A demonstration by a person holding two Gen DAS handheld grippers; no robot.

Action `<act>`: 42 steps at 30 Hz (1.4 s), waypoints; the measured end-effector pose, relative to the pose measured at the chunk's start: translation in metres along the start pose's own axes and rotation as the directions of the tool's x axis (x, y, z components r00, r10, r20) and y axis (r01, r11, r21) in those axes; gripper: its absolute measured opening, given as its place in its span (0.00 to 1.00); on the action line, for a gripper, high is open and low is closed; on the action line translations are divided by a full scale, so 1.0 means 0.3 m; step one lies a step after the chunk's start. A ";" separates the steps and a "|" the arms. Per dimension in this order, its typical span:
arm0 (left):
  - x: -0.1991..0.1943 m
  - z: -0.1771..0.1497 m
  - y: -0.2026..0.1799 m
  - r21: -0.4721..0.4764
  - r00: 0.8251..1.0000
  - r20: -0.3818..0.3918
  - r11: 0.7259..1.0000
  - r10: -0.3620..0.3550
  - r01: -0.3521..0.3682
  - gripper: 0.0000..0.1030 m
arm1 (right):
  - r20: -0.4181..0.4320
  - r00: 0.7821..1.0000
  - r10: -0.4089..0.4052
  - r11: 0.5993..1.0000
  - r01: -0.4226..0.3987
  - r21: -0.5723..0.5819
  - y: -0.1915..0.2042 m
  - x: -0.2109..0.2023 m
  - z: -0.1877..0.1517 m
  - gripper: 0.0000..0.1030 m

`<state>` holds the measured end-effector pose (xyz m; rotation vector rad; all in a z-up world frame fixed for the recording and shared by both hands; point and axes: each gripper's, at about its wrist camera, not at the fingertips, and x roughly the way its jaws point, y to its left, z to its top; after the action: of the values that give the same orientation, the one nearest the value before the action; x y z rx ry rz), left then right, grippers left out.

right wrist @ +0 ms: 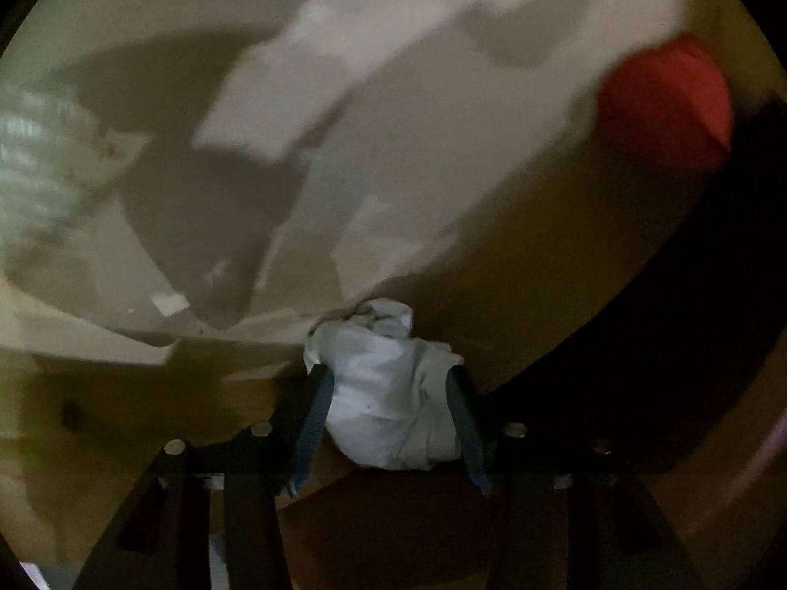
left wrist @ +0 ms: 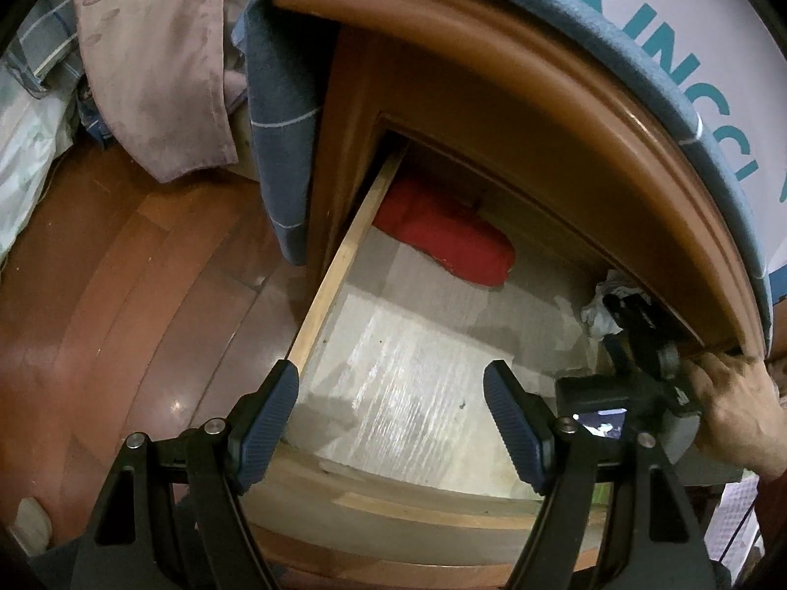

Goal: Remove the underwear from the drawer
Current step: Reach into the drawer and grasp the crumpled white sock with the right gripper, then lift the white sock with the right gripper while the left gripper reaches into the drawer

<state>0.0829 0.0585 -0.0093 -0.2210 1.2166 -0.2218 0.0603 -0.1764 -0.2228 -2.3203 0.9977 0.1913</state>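
The wooden drawer point(left wrist: 339, 265) stands pulled open, lined with pale paper. A folded red underwear point(left wrist: 442, 238) lies at its back left; it also shows in the right wrist view point(right wrist: 664, 103). My right gripper point(right wrist: 388, 378) is shut on a bunched white underwear point(right wrist: 393, 403), held between its fingers inside the drawer. In the left wrist view that white bundle point(left wrist: 597, 312) and the right gripper point(left wrist: 634, 324) sit at the drawer's back right corner. My left gripper point(left wrist: 391, 386) is open and empty above the drawer's front.
The brown cabinet top point(left wrist: 541, 78) overhangs the drawer, covered by a blue cloth point(left wrist: 280, 123). Pink fabric point(left wrist: 157, 64) and bedding lie to the left on the wood floor point(left wrist: 123, 295). The drawer front rail point(left wrist: 418, 511) is just under my left gripper.
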 end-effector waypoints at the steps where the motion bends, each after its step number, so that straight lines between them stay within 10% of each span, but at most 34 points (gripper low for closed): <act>1: -0.002 -0.002 0.000 0.002 1.000 0.001 1.000 -0.001 0.001 0.72 | -0.005 1.000 0.000 1.000 0.000 -0.026 0.004 0.011 0.004 0.51; 15: 0.003 -0.005 0.008 -0.005 1.000 -0.017 1.000 -0.019 0.019 0.72 | -0.073 0.997 0.031 0.999 -0.032 -0.009 -0.019 0.096 0.025 0.62; 22: 0.003 -0.003 0.015 -0.011 1.000 -0.022 1.000 -0.014 0.013 0.72 | -0.029 0.997 0.071 0.983 -0.065 0.174 -0.077 0.115 0.022 0.22; 28: -0.001 -0.003 0.014 -0.005 1.000 -0.008 1.000 -0.002 0.002 0.72 | 0.069 0.987 0.146 0.927 -0.161 0.338 -0.146 0.039 0.009 0.17; 33: -0.003 -0.004 0.013 0.000 1.000 -0.006 1.000 0.008 -0.008 0.72 | 0.234 0.927 0.292 0.771 -0.373 0.516 -0.280 -0.029 -0.063 0.17; 40: 0.005 -0.006 0.015 0.005 1.000 -0.008 1.000 0.019 -0.019 0.72 | 0.548 0.707 0.448 0.355 -0.702 0.617 -0.407 -0.033 -0.218 0.18; 42: 0.006 -0.006 0.010 0.013 1.000 -0.005 1.000 0.023 -0.023 0.72 | 0.557 0.718 0.417 0.325 -0.690 0.647 -0.409 0.002 -0.249 0.21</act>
<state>0.0820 0.0608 -0.0124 -0.1949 1.2215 -0.2104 0.1392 -0.1542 -0.1048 -0.9419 1.3318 0.2556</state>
